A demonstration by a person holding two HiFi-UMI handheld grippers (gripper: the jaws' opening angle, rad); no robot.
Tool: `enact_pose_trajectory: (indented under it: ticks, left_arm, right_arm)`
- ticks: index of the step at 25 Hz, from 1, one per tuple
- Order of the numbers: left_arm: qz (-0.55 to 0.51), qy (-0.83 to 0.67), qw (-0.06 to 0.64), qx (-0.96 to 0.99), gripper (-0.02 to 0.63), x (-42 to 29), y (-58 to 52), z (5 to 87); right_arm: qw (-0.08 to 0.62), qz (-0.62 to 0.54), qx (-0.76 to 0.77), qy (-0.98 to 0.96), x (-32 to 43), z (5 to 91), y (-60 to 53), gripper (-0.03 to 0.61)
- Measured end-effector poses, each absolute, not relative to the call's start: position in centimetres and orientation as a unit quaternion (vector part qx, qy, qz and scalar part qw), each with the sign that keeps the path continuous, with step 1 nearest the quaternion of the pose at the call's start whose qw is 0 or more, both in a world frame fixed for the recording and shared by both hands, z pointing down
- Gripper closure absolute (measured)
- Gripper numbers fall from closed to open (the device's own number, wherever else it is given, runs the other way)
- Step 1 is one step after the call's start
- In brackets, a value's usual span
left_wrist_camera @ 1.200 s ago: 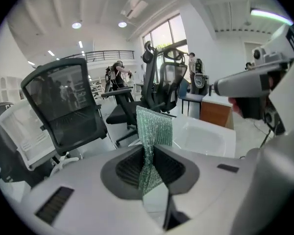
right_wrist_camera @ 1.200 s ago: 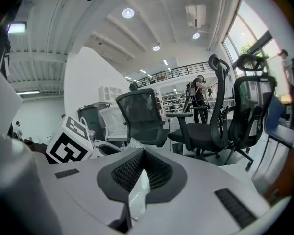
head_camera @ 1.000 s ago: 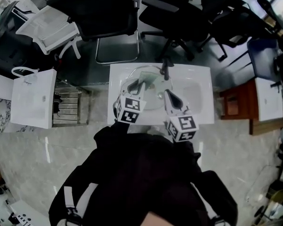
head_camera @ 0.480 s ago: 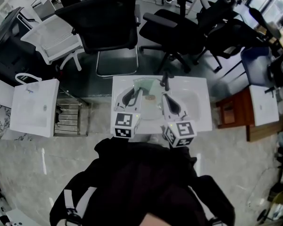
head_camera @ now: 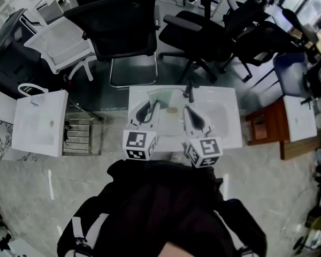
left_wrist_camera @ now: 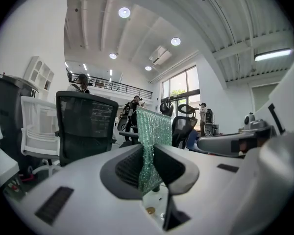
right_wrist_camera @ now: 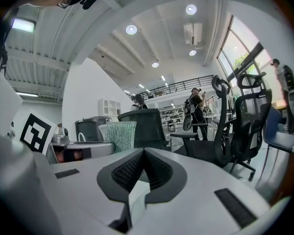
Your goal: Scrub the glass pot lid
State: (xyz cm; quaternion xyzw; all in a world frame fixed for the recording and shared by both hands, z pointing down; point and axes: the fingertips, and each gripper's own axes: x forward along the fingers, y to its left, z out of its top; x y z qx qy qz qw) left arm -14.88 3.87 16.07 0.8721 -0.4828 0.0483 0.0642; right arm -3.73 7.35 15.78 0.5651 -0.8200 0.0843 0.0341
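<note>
The left hand-held gripper is clenched on a green mesh cloth, which stands up out of the jaws as a flat, floppy sheet. The right hand-held gripper has its jaws drawn together at the tips, and we can make out nothing caught between them. Both point toward the black tap at the far edge of the white surface, the left one to the tap's left and the right one just on its near side. The lid lies flat on the surface on the near side of the tap, between the two noses, with its brownish knob up. The glass is so clear that we can barely trace its rim in the head view. We judge the lid to be stiff, fairly heavy and breakable. Smooth glass is also slippery, more so if wet, so it may well skate or spin under a rubbing cloth. The knob looks like the safest place to take hold, or else the rim pinched squarely; pressing a bare jaw onto the dome risks a chip. The cloth is light and limp, so we think it should be dragged across the glass rather than pushed. Whether the cloth touches the lid we cannot tell.
</note>
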Motion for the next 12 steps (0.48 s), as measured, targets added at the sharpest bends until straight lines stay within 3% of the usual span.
enact_pose_trajectory:
  ticks: [12]
  left_arm:
    - [0.038,-0.47,0.075,0.879,0.554,-15.31,3.8,16.28]
  right_arm:
    - [0.031,0.08,0.56,-0.824,-4.29,15.79,7.01,0.575]
